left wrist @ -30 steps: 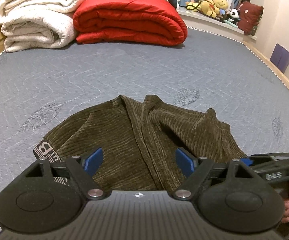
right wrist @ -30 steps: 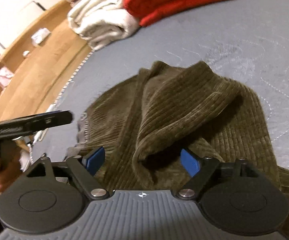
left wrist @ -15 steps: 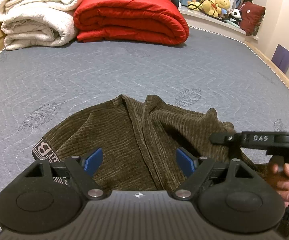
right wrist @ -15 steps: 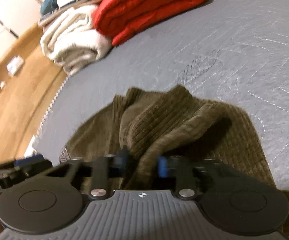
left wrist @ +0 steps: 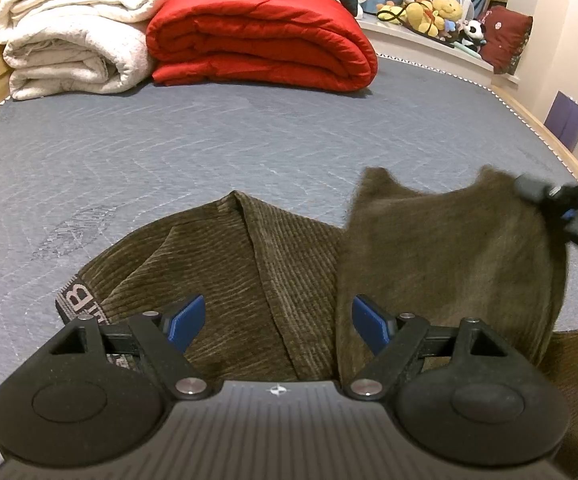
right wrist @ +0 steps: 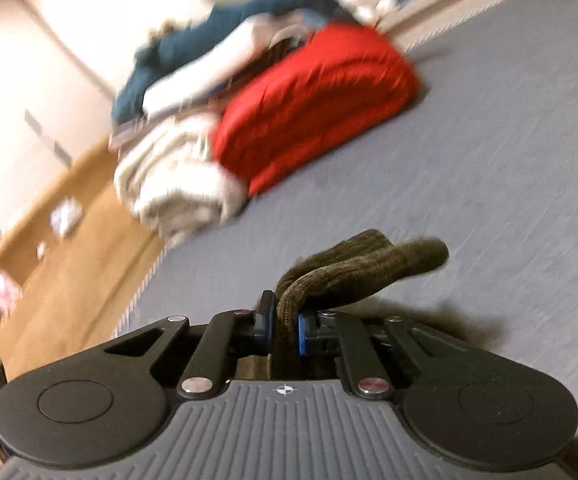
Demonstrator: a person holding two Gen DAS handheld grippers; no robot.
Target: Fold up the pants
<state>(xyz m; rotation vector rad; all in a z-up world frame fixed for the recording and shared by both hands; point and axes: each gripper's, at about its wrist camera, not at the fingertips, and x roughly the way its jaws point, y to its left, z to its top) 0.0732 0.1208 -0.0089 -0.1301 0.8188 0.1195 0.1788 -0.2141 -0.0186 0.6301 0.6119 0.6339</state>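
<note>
You are working over a bed with a grey quilted mattress [left wrist: 249, 152] in a bedroom. At its far end, well ahead of your left gripper [left wrist: 277, 320], a folded red duvet [left wrist: 265, 40] sits just beside a rolled white blanket [left wrist: 77, 36], and a row of soft toys [left wrist: 429, 8] lines the ledge beyond, up and to the right.

The pants [left wrist: 289, 280], olive-brown corduroy, lie on the mattress directly in front of and beneath your left gripper. Their printed waistband [left wrist: 75, 300] shows just left of its left finger. Your left gripper hangs over the cloth with its jaws spread wide; the blue pads [left wrist: 187, 318] stand apart with the fabric lying below and between them, and you cannot tell from this view whether they touch it.

To the right of your left gripper, one part of the pants is raised off the mattress as a blurred flap, with its upper corner at your right gripper [left wrist: 557, 196], which enters from the right edge of that view.

In the right wrist view, your right gripper [right wrist: 285, 330] has just been closing and is now pinched narrow on a bunched fold of the pants [right wrist: 353, 272]. The cloth passes between the pads and sticks out ahead of the fingertips in a doubled roll. That view is smeared, with the red duvet [right wrist: 317, 108] and white blanket [right wrist: 177, 184] ahead and to the left of the gripper.
</note>
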